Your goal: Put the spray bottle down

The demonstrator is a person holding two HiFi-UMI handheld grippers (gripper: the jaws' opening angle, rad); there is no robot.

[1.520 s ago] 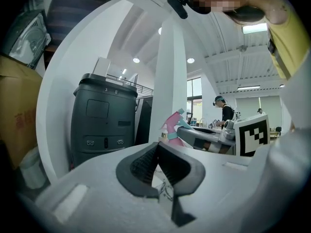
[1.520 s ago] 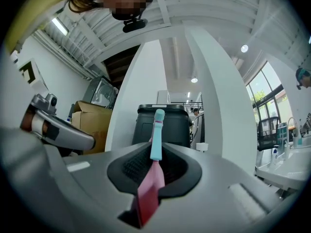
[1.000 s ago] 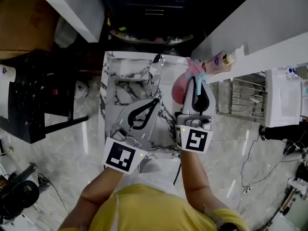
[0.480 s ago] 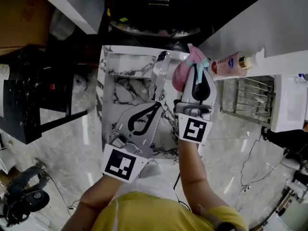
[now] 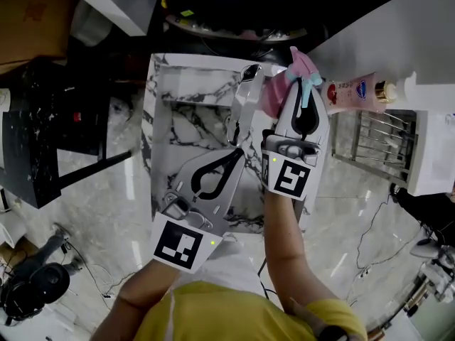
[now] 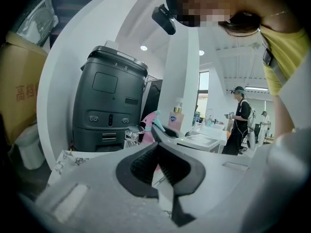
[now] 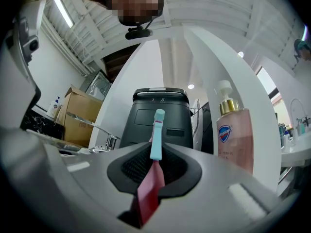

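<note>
My right gripper (image 5: 303, 84) (image 7: 155, 152) is shut on the pink spray bottle (image 5: 274, 96), held over the far right corner of the marble top (image 5: 178, 119). In the right gripper view the bottle's pink part (image 7: 148, 193) and its light blue trigger (image 7: 157, 135) stand up between the pads. The left gripper (image 5: 233, 148) (image 6: 156, 147) hovers over the marble beside a silver faucet (image 5: 245, 98); its pads meet and I see nothing between them. From the left gripper view the spray bottle (image 6: 147, 130) shows beyond the jaws.
A pink pump soap bottle (image 5: 355, 91) (image 7: 235, 135) lies close right of the spray bottle on a white counter (image 5: 398, 41). A dark grey machine (image 6: 109, 106) (image 7: 158, 115) stands behind the marble top. A wire rack (image 5: 362, 148), a black table (image 5: 43, 141) and a cardboard box (image 7: 80, 110) flank it. A person (image 6: 240, 115) stands far off.
Both grippers have come lower and further forward over the marble top. The right one carried the spray bottle closer to the soap bottle, its grip unchanged.
</note>
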